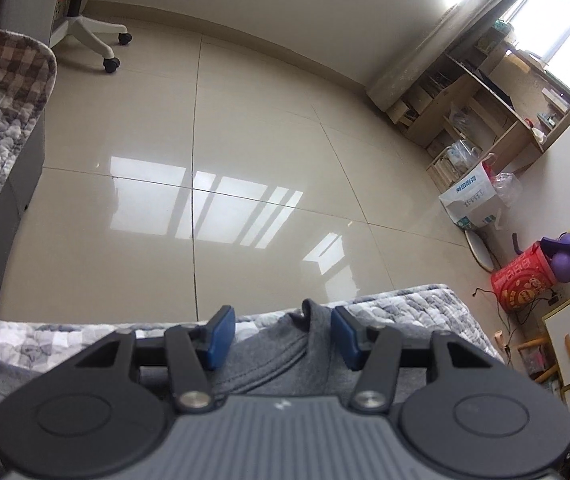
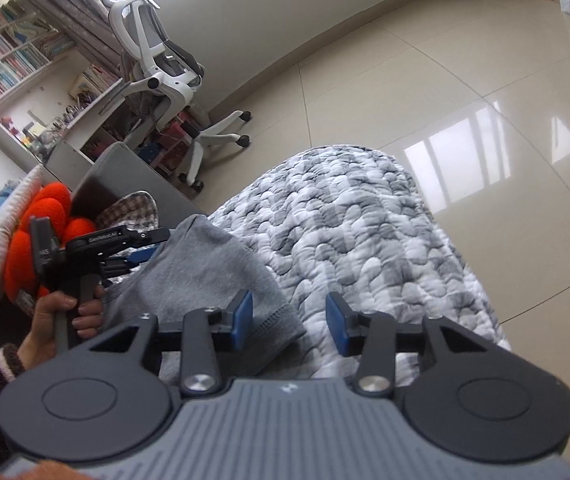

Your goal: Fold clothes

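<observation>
Low in both frames, the grey garment (image 2: 201, 276) lies on the quilt (image 2: 349, 232). Both the left gripper (image 1: 281, 338) and right gripper (image 2: 289, 324) stand spread, pinching nothing (a raised fold sits between the left's pads). Each should close squarely on a hem corner.

a grey-and-white quilted blanket (image 2: 349, 224) lies across the middle of the right wrist view. at ten o'clock from it stands a white office chair (image 2: 165, 64), at nine an orange plush cushion (image 2: 45, 236). in the left view, glossy floor tiles (image 1: 245, 140), a wooden shelf unit (image 1: 485, 108) at two o'clock, a red bag (image 1: 521, 276) at four.
</observation>
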Demonstrator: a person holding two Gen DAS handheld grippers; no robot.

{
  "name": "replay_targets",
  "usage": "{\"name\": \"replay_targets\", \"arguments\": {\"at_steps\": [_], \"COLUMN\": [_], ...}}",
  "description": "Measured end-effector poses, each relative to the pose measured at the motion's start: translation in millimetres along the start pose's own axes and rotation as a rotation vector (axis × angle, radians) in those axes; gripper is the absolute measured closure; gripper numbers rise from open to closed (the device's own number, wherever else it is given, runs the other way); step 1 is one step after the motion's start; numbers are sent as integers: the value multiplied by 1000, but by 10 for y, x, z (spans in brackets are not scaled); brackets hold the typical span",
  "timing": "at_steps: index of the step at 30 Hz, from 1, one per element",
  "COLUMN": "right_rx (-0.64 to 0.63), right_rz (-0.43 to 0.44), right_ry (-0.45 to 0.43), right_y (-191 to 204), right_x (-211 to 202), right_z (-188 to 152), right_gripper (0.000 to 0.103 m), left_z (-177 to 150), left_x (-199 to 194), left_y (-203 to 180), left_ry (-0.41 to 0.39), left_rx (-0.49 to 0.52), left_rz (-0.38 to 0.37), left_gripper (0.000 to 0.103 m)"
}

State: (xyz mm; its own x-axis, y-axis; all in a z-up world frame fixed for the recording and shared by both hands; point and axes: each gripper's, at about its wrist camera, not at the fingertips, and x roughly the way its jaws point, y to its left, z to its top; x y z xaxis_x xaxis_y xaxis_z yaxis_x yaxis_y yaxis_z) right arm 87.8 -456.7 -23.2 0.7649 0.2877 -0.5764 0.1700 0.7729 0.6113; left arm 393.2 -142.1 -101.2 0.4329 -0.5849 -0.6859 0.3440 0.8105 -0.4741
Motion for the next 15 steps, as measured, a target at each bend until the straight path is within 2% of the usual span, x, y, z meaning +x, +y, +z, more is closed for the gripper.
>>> {"name": "replay_targets", "arguments": {"at_steps": [5,9,11,12,13,15], "right_rx": [7,-32,-64,-81,-92,-104], "right_rz": [11,-5,-15,-15,-18,-32], "right_ry": [-11,-26,-32,-24,-23,-36], "right_y": [21,98,147,169,186,214], "right_x": [22,76,95,110,114,101], "right_z": [-37,-118,-165,-181,-193,-202], "right_gripper": [58,71,82,96,98,99], "left_z": [-19,-58,-84,-94,-103,-117], "left_x": [62,113,123,126,121,78], "left_y": [67,33,12,4,-4,-23], "left_ry": [5,-6,-18,-20,-28,-62], "left_rx": [-70,-73,-69,-65,-59,-42], "left_rz": [-83,-97,-108,-123,-135,-147], "left_gripper": [45,47,57,69,80,93]}}
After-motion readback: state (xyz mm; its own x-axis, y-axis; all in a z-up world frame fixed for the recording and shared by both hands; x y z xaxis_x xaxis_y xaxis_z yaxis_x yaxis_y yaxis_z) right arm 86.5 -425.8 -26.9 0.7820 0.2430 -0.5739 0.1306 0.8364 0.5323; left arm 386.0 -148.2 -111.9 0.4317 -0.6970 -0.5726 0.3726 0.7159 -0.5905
